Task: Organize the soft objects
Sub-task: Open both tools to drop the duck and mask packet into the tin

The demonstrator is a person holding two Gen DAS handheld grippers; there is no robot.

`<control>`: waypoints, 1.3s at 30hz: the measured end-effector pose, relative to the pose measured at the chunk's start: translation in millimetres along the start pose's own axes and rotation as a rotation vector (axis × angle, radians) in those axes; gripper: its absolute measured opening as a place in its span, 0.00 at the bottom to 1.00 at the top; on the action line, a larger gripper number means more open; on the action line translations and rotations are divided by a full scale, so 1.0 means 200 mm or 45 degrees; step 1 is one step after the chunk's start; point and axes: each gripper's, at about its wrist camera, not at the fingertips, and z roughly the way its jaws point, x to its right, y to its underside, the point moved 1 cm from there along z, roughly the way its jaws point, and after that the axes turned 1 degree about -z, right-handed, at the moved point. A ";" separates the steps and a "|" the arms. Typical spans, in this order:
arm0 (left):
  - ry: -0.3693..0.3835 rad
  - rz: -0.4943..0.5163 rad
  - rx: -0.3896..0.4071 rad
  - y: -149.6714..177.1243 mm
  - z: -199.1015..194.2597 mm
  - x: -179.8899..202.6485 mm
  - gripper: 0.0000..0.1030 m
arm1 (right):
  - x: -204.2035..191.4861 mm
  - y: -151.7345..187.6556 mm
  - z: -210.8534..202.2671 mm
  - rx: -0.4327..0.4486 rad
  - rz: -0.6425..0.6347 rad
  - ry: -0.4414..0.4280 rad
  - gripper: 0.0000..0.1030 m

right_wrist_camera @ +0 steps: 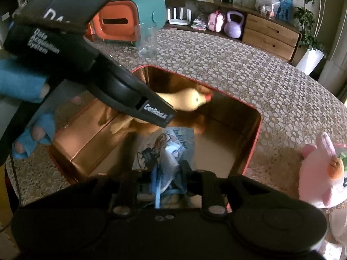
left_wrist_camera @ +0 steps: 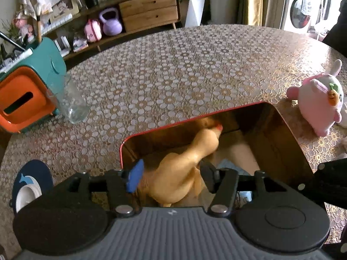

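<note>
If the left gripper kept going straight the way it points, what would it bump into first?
Probably the yellow rubber chicken. It lies right between the left gripper's jaws, inside the shiny tin box. Depth is hard to judge, but nothing else sits in front.

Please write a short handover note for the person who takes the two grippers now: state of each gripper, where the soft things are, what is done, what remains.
Left gripper: jaws open around the yellow rubber chicken, which lies inside the red-rimmed tin box.
Right gripper: jaws slightly apart over the printed blue pouch, also inside the box; whether they grip it is unclear.
Done: chicken and pouch are in the box.
Left: the pink plush bunny sits on the table to the right of the box. Withdraw both grippers, then probably put the bunny in.
</note>
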 end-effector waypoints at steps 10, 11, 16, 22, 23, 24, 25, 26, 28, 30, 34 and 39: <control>-0.009 -0.031 0.053 0.02 -0.11 0.00 0.67 | 0.01 0.00 -0.11 0.070 0.022 0.008 0.52; -0.010 -0.038 0.058 0.02 -0.13 0.00 0.67 | 0.01 0.00 -0.12 0.079 0.024 0.011 0.56; -0.015 -0.056 0.099 0.04 -0.22 -0.01 0.72 | 0.03 0.00 -0.22 0.137 0.042 -0.002 0.67; -0.009 -0.065 0.145 0.06 -0.33 0.01 0.72 | 0.05 0.04 -0.35 0.178 0.072 -0.017 0.75; -0.006 -0.063 0.152 0.07 -0.35 0.03 0.72 | 0.05 0.04 -0.37 0.184 0.076 -0.019 0.76; -0.001 -0.062 0.157 0.07 -0.37 0.04 0.72 | 0.05 0.05 -0.40 0.189 0.082 -0.024 0.78; 0.003 -0.059 0.162 0.08 -0.39 0.05 0.72 | 0.06 0.06 -0.42 0.196 0.086 -0.026 0.78; 0.008 -0.056 0.167 0.08 -0.41 0.06 0.72 | 0.06 0.06 -0.45 0.203 0.089 -0.024 0.79; 0.020 -0.056 0.178 0.09 -0.45 0.09 0.72 | 0.07 0.08 -0.50 0.222 0.097 -0.022 0.80; 0.039 -0.057 0.188 0.10 -0.49 0.11 0.72 | 0.08 0.10 -0.55 0.239 0.110 -0.022 0.81; 0.071 -0.058 0.218 0.13 -0.57 0.17 0.78 | 0.12 0.15 -0.65 0.282 0.132 -0.025 0.83; 0.107 -0.065 0.258 0.15 -0.66 0.25 0.79 | 0.17 0.21 -0.79 0.333 0.147 -0.001 0.84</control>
